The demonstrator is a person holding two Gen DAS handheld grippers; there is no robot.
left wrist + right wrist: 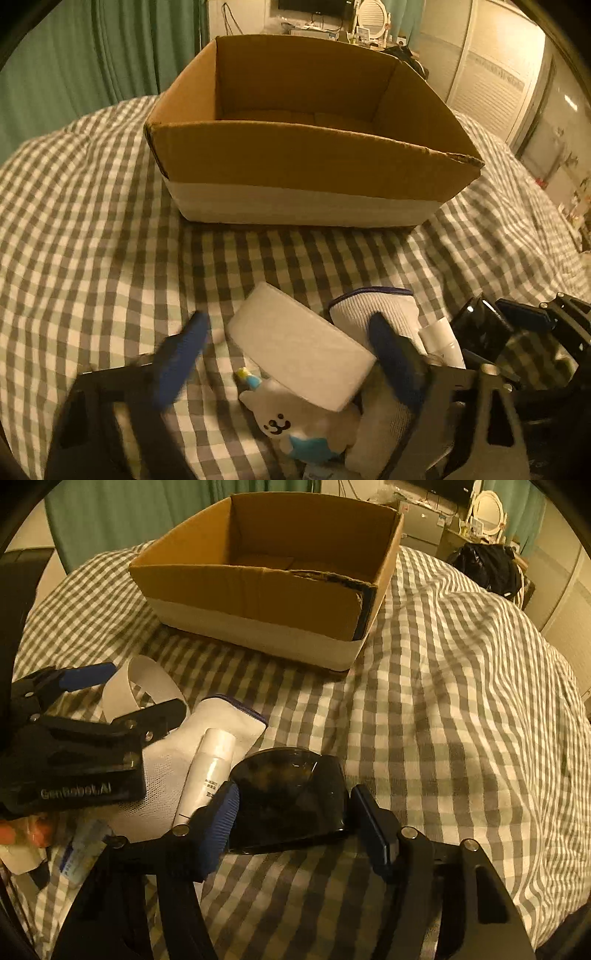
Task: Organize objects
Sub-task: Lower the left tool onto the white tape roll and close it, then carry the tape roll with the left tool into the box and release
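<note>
The left gripper (pixel 288 354) is straddling a white foam block (pixel 301 347), jaws apart — light, crushable; the right gripper (pixel 295 827) is bracketing a dark glossy case (pixel 290 797), unclamped — slippery.

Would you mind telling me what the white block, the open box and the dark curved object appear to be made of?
White block: probably foam, matte with a faintly grainy surface.
Open box: corrugated cardboard, brown, with a ragged torn rim and a pale band along its base.
Dark curved object: seemingly glossy translucent smoked plastic, showing reflections.
</note>
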